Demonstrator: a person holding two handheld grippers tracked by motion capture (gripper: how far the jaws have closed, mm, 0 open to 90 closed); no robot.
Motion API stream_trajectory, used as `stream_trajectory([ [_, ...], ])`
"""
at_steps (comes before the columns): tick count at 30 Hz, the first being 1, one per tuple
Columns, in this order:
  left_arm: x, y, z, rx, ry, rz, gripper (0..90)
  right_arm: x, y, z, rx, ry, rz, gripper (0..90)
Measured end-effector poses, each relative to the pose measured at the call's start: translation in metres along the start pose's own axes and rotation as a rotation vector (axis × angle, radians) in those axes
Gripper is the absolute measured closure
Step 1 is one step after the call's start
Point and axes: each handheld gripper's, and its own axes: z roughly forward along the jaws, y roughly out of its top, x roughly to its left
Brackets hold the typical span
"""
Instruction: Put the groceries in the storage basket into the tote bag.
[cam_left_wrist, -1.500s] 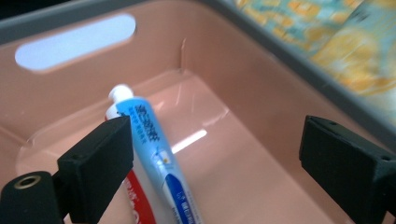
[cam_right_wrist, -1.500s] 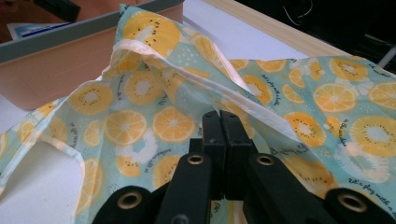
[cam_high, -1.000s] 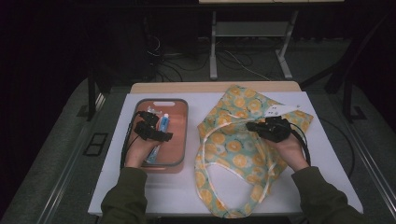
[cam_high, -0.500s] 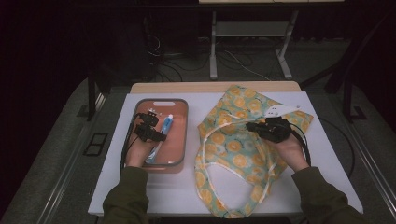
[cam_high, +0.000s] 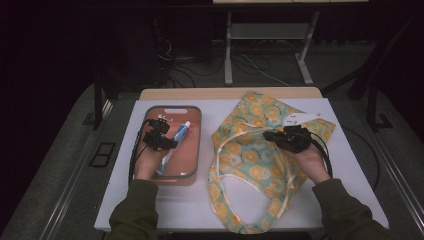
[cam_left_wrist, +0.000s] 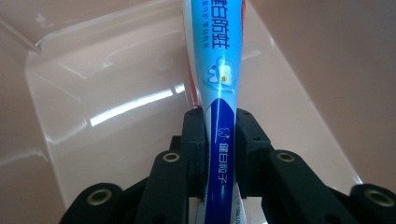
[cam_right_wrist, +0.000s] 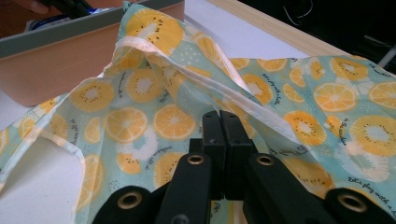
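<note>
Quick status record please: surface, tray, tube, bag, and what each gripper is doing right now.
surface: white table
tray: pink tray, left part of the table
tube: blue and white tube, over the tray
bag: fruit-print bag, spread flat beside the tray, handles toward the person
left gripper: shut on the tube, over the tray
right gripper: jaws together, over the bag; whether it pinches cloth, cannot tell

room dark | grey floor (cam_high: 60, 165); cables (cam_high: 250, 65) | metal stand legs (cam_high: 228, 50) behind
</note>
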Motion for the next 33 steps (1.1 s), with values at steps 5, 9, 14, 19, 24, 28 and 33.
stream_trajectory([
  [5, 0.002, 0.004, -0.015, -0.063, -0.059, -0.007, 75.9, -0.001, 0.0, 0.0, -0.003, 0.0, 0.005, 89.6],
  [9, -0.003, 0.008, -0.034, -0.116, -0.102, 0.02, 75.9, -0.001, 0.0, 0.0, -0.002, -0.003, 0.005, 89.6],
  [14, -0.01, 0.012, -0.052, -0.168, -0.151, 0.058, 76.0, -0.001, 0.0, -0.001, -0.002, -0.004, 0.006, 89.6],
  [19, -0.025, 0.015, -0.066, -0.212, -0.207, 0.111, 76.1, -0.002, 0.0, 0.0, -0.001, -0.004, 0.008, 89.6],
  [24, -0.045, 0.02, -0.076, -0.246, -0.264, 0.147, 76.2, -0.002, 0.0, 0.0, -0.001, -0.004, 0.012, 89.6],
  [28, -0.066, 0.026, -0.08, -0.257, -0.309, 0.192, 76.2, -0.003, -0.001, 0.0, -0.001, -0.004, 0.013, 89.6],
  [33, -0.092, 0.03, -0.076, -0.251, -0.374, 0.229, 76.2, -0.003, 0.0, -0.002, -0.005, -0.005, 0.013, 89.6],
])
